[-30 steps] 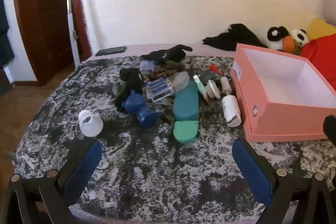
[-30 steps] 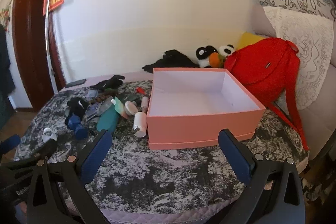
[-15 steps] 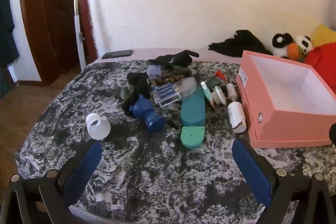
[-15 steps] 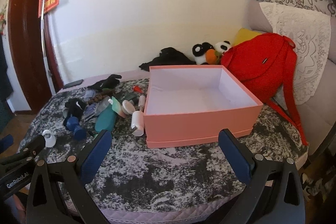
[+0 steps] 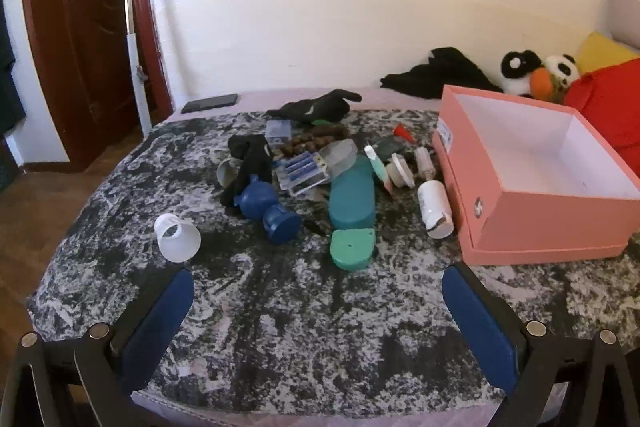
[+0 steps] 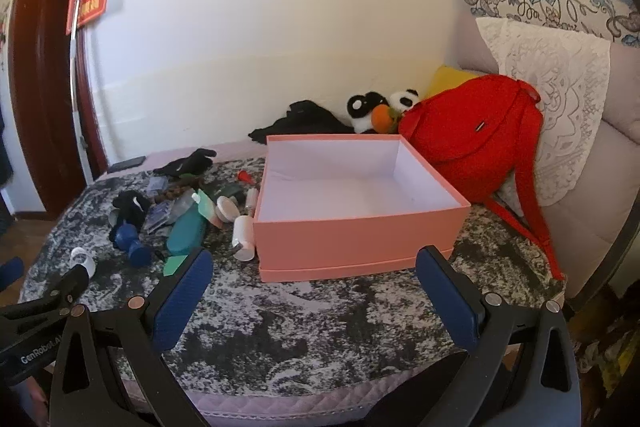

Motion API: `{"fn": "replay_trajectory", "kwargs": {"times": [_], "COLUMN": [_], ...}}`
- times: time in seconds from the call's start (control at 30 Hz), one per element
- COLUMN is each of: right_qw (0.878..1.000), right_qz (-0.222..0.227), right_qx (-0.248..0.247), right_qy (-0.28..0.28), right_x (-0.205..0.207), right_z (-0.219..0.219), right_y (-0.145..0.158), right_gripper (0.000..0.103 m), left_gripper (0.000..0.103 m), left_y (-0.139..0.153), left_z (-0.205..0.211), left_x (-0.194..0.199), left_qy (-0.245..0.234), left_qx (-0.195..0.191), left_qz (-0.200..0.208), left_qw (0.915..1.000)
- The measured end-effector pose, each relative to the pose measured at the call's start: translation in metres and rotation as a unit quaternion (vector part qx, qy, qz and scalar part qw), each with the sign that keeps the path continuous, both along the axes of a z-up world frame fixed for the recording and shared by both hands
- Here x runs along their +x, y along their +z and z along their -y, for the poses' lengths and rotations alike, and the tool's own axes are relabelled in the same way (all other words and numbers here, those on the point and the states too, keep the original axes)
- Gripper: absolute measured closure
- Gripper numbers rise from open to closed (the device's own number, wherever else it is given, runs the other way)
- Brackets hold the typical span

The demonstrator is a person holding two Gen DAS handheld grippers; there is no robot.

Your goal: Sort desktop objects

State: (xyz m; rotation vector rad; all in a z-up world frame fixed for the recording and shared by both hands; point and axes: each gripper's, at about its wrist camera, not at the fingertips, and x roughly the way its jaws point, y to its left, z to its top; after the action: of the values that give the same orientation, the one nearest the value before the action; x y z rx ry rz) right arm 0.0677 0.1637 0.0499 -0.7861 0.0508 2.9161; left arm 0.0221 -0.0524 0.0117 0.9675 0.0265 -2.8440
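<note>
Left claw (image 5: 318,279) had pulled back slightly from pink box (image 5: 540,203); both claws gaped empty, right claw (image 6: 314,267) before box, clutter left of it.

Both wrist views face wall over table (image 5: 304,327); share pink box (image 6: 352,239).

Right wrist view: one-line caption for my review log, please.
Open right gripper hovers before an empty pink box, with clutter piled to the box's left on the mottled table.
</note>
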Motion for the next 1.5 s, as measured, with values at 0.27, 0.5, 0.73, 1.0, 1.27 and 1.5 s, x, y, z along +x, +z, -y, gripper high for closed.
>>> {"fn": "replay_trajectory", "kwargs": {"times": [0.27, 0.5, 0.73, 1.0, 1.27, 1.5], "right_qw": [1.0, 1.0, 1.0, 1.0, 1.0, 1.0], "right_qz": [0.008, 0.005, 0.007, 0.012, 0.016, 0.019], "right_qx": [0.002, 0.003, 0.0, 0.001, 0.003, 0.003], "right_qy": [-0.006, -0.01, -0.014, -0.008, -0.003, 0.001], "right_x": [0.005, 0.009, 0.008, 0.002, -0.005, -0.01], "right_z": [-0.003, -0.003, -0.004, 0.0, 0.006, 0.01], "right_y": [-0.001, 0.0, -0.002, -0.004, -0.007, -0.009], "right_gripper": [0.0, 0.0, 0.0, 0.0, 0.0, 0.0], "left_gripper": [0.001, 0.001, 0.001, 0.001, 0.001, 0.001], "left_y": [0.001, 0.001, 0.0, -0.001, -0.003, -0.005], "left_z": [-0.003, -0.006, -0.007, -0.007, -0.005, -0.003], "left_x": [0.003, 0.004, 0.002, -0.001, -0.005, -0.008], "left_qy": [-0.005, -0.012, -0.013, -0.014, -0.013, -0.012], "left_qx": [0.0, -0.002, -0.002, -0.002, -0.001, -0.001], "left_qz": [-0.002, -0.003, 0.0, 0.003, 0.006, 0.01], "left_qw": [1.0, 0.9999, 0.9999, 0.9999, 0.9999, 0.9999]}}
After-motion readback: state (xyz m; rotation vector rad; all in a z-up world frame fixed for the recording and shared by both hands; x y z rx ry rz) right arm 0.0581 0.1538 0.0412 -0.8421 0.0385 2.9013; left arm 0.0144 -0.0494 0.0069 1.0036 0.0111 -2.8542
